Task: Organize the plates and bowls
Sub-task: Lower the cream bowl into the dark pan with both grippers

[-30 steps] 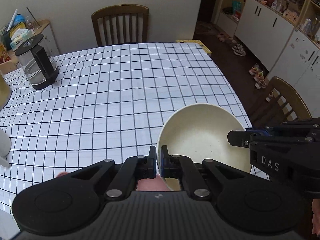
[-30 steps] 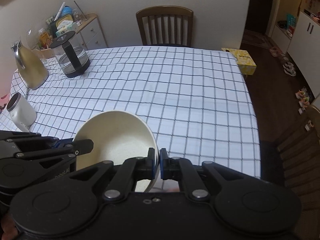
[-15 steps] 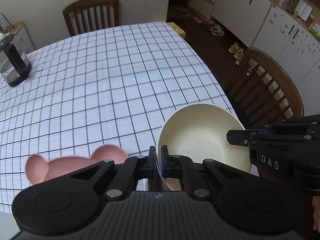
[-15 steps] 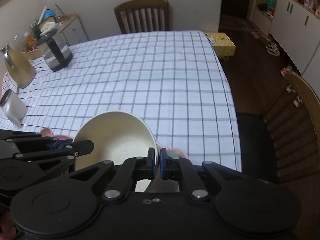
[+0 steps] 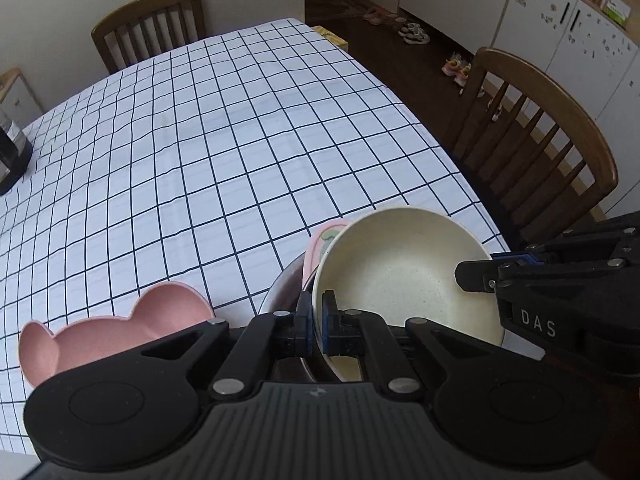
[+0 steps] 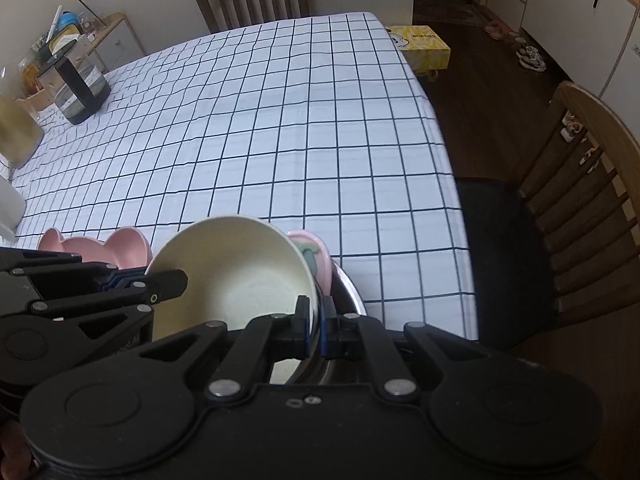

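Both grippers — left gripper [image 5: 317,320] and right gripper [image 6: 318,320] — are clamped on opposite rims of the cream bowl [image 5: 404,272], sharing its weight to keep it steady just above the steel bowl [image 5: 280,292] — likely for nesting — beside the pink bear-shaped plate [image 5: 116,332].

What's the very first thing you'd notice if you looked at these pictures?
The big cream bowl near the front of the table, pinched at its rim by the left gripper on one side and the right gripper on the other. Next, the pink bear-shaped dish sitting just to its left on the checked tablecloth.
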A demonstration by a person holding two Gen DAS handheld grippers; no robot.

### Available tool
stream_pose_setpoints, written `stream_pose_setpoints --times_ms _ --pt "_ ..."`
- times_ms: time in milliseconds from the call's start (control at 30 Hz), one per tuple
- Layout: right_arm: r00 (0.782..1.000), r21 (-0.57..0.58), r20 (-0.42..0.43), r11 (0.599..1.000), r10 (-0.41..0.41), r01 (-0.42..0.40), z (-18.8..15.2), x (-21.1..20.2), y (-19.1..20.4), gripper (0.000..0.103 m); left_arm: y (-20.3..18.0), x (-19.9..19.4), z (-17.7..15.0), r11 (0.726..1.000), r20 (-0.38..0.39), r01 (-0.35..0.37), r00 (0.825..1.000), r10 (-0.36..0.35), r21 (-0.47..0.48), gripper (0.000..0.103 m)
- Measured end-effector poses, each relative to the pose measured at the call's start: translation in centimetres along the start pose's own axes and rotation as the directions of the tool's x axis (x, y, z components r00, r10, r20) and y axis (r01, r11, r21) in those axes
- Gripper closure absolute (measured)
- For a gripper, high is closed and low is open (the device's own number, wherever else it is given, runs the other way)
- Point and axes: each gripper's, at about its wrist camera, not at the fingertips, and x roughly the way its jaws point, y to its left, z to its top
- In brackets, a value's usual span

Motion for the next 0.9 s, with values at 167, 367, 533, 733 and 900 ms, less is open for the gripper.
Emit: stream_pose_setpoints --times_ms 167,367,533,733,900 --pt "1.000 -0.007 -0.016 1.000 -0.005 0.005 -0.6 0.9 0.0 0.098 0.1 0.9 -0.2 1.000 -0.017 0.001 1.000 -0.001 0.008 0.100" --pt "1.000 -0.013 -0.026 1.000 -0.006 0.006 -0.9 1.3 0.2 0.098 0.2 1.2 -0.7 1.000 -0.028 0.011 1.000 -0.011 0.010 0.100" --pt "1.000 -0.015 -0.018 1.000 -0.011 0.011 -0.9 1.3 0.2 0.097 0.2 1.6 -0.8 1.000 -0.035 0.016 0.999 -0.015 0.017 0.100" --pt "1.000 -0.019 -0.018 1.000 -0.005 0.005 -0.8 1.3 0.3 0.089 0.5 1.5 -0.7 0.999 -0.034 0.036 0.999 -0.036 0.006 0.099" --pt "1.000 -0.009 -0.025 1.000 0.003 -0.003 -0.9 1.5 0.1 0.083 0.9 1.1 -0.7 0.998 -0.029 0.058 0.998 -0.058 -0.013 0.096"
